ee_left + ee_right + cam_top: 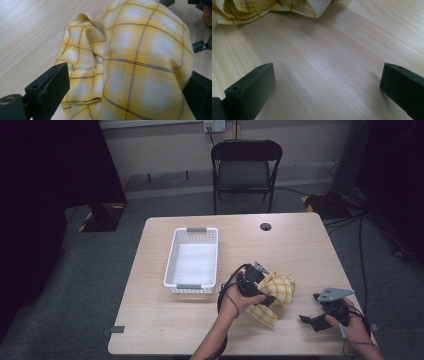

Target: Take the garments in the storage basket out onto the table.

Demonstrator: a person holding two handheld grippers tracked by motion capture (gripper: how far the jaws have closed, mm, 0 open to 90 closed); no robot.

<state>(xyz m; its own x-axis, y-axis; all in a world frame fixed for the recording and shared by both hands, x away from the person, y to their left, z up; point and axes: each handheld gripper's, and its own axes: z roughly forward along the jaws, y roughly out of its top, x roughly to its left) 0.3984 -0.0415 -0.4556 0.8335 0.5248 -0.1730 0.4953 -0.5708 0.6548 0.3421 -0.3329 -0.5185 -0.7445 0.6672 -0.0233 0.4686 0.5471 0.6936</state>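
**Yellow cloth bunched between the left claw's spread jaws, right claw idle beside it**

While the cloth sits heaped on the near right part of the worktop (165, 330), the notes run view by view.

High view: left claw (265, 287) is right at the yellow checked cloth (280, 287), its hand (240, 302) coming in from the near edge. The cloth's long axis runs from near-left to far-right, the far end mounded, a flat tail (262, 316) trailing toward the person. Right claw (312, 321) lies apart from the cloth, off its right side, low by the near right corner. The left is plainly the nearer one. A white slotted basket (192, 287) stands well left of the cloth, empty, long side running away from the person. A folding chair (245, 170) stands beyond the worktop.

Left gripper view: jaws are spread wide, one black pad at lower left clear of the fabric, the other at lower right half covered by a fold. Cloth (135, 57) bulges up between them and straight ahead; released, not pinched, as far as I can judge.

Right gripper view: jaws are wide apart over bare wood, nothing between. Cloth edge (262, 8) lies ahead, toward upper left.

Writing: none legible anywhere; no brand or label on cloth or basket.
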